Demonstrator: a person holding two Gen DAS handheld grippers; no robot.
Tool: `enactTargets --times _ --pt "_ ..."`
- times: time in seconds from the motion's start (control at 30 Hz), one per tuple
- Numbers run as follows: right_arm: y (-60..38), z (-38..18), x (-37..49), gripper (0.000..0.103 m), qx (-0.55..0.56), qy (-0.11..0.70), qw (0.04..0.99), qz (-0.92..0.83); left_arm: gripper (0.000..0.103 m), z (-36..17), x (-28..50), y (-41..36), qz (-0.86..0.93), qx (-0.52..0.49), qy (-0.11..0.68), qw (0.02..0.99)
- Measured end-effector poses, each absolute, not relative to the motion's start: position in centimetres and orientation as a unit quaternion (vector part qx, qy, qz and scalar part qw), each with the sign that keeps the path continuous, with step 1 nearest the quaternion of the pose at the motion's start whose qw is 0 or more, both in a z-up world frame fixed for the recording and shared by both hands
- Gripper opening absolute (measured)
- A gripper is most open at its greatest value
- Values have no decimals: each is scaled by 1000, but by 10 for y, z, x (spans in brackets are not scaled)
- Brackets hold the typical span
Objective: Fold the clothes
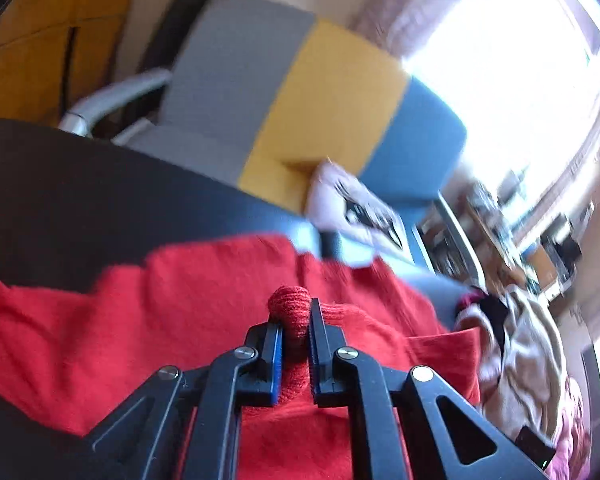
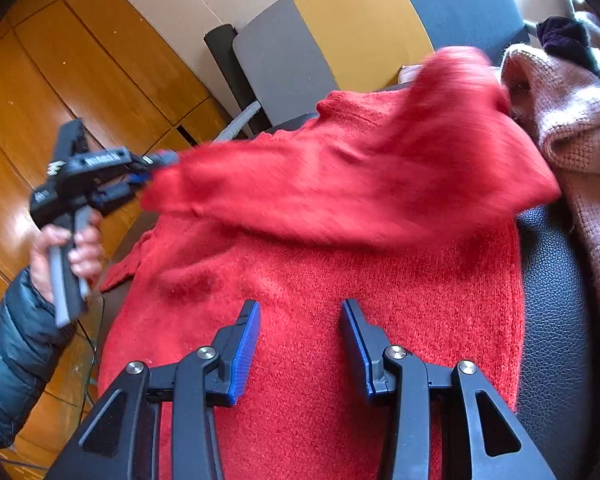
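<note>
Could go wrong: red sweater (image 2: 308, 280) slipping out of the left gripper (image 1: 296, 332), since only a small bunched bit of knit sits between the 2 fingers. A hard tug could pull that bit free and drop the sleeve back in a heap. Could also drag the whole sweater off the black leather seat (image 2: 552, 300), because nothing pins the body down. Might snag the pile of other clothes (image 2: 572, 128) just beside the sweater too, as the lifted part brushes close to it. Blurry lifted part, so likely moving fast, and a fast swing makes a messy fold.

Left gripper: squeezed nearly closed, pinching a small red lump of the sweater. Seen from the right wrist view out past the sweater's left edge, held up by a hand (image 2: 66, 256) in a dark puffy sleeve.

Right gripper (image 2: 300, 344): spread wide apart, holding nothing, hanging over the near part of the sweater. Touching it or not? Cannot tell.

Sweater: bright red, fuzzy knit, soft and floppy. Body lying flat on the seat, 1 part pulled up and stretched across the top of it. Striped chair back (image 2: 340, 32) in grey, yellow and blue, behind the sweater.
</note>
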State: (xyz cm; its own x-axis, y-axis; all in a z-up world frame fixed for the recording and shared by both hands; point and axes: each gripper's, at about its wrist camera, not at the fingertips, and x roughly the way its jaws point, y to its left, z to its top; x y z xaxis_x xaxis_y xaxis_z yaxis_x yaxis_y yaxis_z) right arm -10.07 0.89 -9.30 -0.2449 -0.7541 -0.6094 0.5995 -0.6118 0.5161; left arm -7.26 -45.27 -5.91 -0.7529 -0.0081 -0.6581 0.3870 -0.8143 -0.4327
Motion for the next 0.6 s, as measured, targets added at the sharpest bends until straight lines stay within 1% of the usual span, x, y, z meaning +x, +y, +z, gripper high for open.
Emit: enactTargets --times 0.1,0.17,0.3,0.37,0.4,0.43,0.47,0.5,0.53,0.57,0.6 --pt "9 -94 -102 44 438 -93 433 -782 9 -66 -65 -467 -883 347 289 128" --pt "10 -95 -102 44 439 -98 434 -781 9 -82 -64 -471 -873 367 285 146" --pt "11 -93 -103 44 444 -105 432 -778 9 -111 -65 -480 -852 383 312 172" --pt "16 -87 -106 44 442 -117 421 -784 9 -119 -65 -480 -849 389 313 174" --pt "19 -83 -108 46 440 -124 415 -787 9 -123 -66 -480 -848 392 311 174" --pt "24 -81 -111 46 438 -144 413 -785 10 -127 -66 -480 -847 395 311 174" --pt "28 -79 -118 49 439 -171 415 -778 10 -131 -65 -480 -844 397 314 176" --pt "32 -78 -125 59 442 -199 416 -769 11 -136 -64 -481 -841 400 317 178" --pt "33 -76 -133 65 442 -215 412 -767 11 -141 -63 -482 -839 400 323 178" --pt "33 -74 -139 69 439 -221 407 -770 13 -144 -61 -483 -838 396 330 176" --pt "31 -73 -146 69 437 -231 402 -771 13 -146 -59 -484 -839 393 333 174"
